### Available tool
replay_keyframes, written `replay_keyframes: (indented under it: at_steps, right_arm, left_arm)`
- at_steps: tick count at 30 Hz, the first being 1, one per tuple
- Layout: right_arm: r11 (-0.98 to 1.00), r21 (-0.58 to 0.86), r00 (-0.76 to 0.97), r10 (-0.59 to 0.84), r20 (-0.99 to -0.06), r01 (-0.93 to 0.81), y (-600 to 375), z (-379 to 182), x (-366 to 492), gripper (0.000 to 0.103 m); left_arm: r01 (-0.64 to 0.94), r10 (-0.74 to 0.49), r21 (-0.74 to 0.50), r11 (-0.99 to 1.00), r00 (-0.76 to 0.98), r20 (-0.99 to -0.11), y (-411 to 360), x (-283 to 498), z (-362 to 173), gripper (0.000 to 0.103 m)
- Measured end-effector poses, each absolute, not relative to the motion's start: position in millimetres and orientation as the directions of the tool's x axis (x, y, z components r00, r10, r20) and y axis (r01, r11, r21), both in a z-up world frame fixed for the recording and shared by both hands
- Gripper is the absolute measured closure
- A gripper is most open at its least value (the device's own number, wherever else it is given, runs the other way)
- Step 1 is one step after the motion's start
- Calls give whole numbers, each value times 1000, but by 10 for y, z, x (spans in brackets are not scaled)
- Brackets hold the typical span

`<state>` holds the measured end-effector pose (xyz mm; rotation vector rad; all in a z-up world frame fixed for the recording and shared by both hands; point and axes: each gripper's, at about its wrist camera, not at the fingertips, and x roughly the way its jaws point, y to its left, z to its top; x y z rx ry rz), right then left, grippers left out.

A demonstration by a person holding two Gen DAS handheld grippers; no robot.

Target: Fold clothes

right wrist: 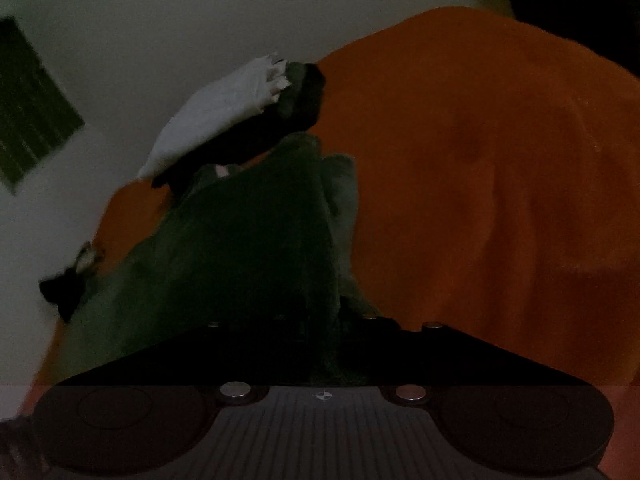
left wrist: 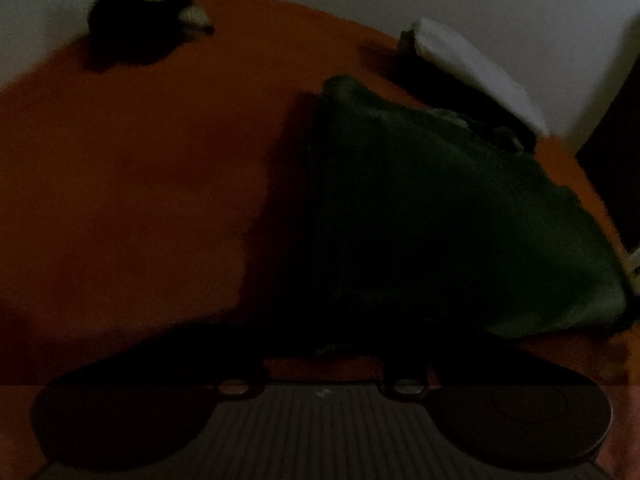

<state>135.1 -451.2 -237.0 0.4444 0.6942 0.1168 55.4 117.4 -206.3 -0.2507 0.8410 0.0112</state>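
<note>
I see the green garment [left wrist: 440, 216] lying on the orange bed [left wrist: 140, 180], a white cloth [left wrist: 472, 68] beyond it. Too dark here: I can't tell how either gripper's jaws stand.

Orange-covered surface [left wrist: 140, 180], dark green garment [left wrist: 440, 220], white folded cloth [left wrist: 472, 68], black item [left wrist: 128, 36]

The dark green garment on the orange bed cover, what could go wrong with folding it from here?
1. The dark green garment is bunched into a ridge in the right wrist view, so folding now could trap creases.
2. The stack of folded white and dark clothes sits just beyond it; sweeping cloth might knock it.
3. The pictures are too dim to show either gripper's hold, so a slip is possible.
</note>
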Motion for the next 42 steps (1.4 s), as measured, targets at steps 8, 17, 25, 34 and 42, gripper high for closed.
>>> replay_keyframes:
  at_steps: [8, 17, 25, 34, 42]
  right_arm:
    - [969, 190, 848, 231, -478, -157, -3765, -1644, 1129, 57]
    - [974, 77, 790, 219, -572, -214, -2525, -2248, 1312, 81]
    - [973, 87, 810, 227, -540, -214, -2812, -2247, 1152, 85]
    - [981, 162, 823, 179, -538, -108, -3487, -2200, 1043, 85]
    - [978, 180, 795, 193, -575, -106, -3551, -2235, 1122, 81]
  left_arm:
    - [185, -184, -56, 981, 808, -560, 326, 745, -1316, 23]
    - [272, -146, 90, 958, 735, -662, -974, 1258, -2256, 44]
    - [194, -86, 124, 973, 805, -587, -377, 1093, -2296, 43]
    - [188, -121, 59, 980, 809, -575, 247, 885, -2313, 36]
    - [103, -67, 27, 994, 803, -593, 462, 861, -2307, 23]
